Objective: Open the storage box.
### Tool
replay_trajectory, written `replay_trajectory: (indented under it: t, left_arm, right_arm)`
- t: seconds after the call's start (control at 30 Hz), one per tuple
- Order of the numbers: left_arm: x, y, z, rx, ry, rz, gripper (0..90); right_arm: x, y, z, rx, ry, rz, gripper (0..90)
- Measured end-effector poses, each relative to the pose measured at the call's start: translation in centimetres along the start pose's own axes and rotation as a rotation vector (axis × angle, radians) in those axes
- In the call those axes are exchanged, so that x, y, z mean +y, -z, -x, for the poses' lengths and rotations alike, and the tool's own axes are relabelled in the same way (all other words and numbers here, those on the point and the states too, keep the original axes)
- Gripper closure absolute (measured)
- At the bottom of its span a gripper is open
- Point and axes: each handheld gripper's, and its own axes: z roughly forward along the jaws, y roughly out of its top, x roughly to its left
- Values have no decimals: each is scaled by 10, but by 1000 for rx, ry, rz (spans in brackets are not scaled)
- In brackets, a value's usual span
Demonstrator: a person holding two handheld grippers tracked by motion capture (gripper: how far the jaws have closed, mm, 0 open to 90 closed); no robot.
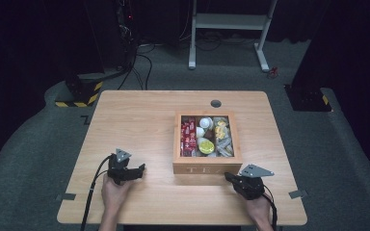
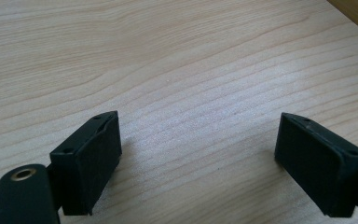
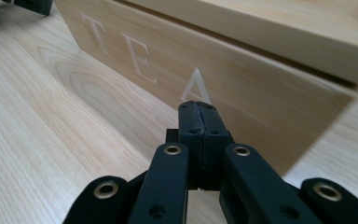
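The wooden tea box (image 1: 207, 168) holds red packets (image 1: 188, 137) and sachets (image 1: 223, 139).

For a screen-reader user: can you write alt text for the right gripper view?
The right claw, jaws shut with nothing between them, points at the front of a wooden box lettered TEA, standing on a light wooden table.

Grey carpet floor (image 1: 38, 130), dark curtained walls, white stand frame (image 1: 229, 29) behind.
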Motion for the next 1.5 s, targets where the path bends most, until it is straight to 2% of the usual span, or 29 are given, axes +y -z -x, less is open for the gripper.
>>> replay_trajectory:
  t: [0.33,0.6,0.83,1.07,1.27,1.5]
  left_arm:
    - [0,0,0,-1,-2,1,149]
    - [0,0,0,-3,0,2,151]
    - [0,0,0,-1,-2,2,151]
    - [0,0,0,-4,-1,2,152]
    - [0,0,0,-4,-2,2,152]
    - [0,0,0,-4,-2,1,153]
  right_arm:
    - [11,-8,-5,19,4,20,900]
    - [15,-9,-5,10,-10,22,900]
    - [19,-12,-8,11,4,14,900]
    - [23,-7,-9,6,-20,15,900]
    - [32,-3,-11,-6,-4,25,900]
    - [30,-2,-13,-26,4,35,900]
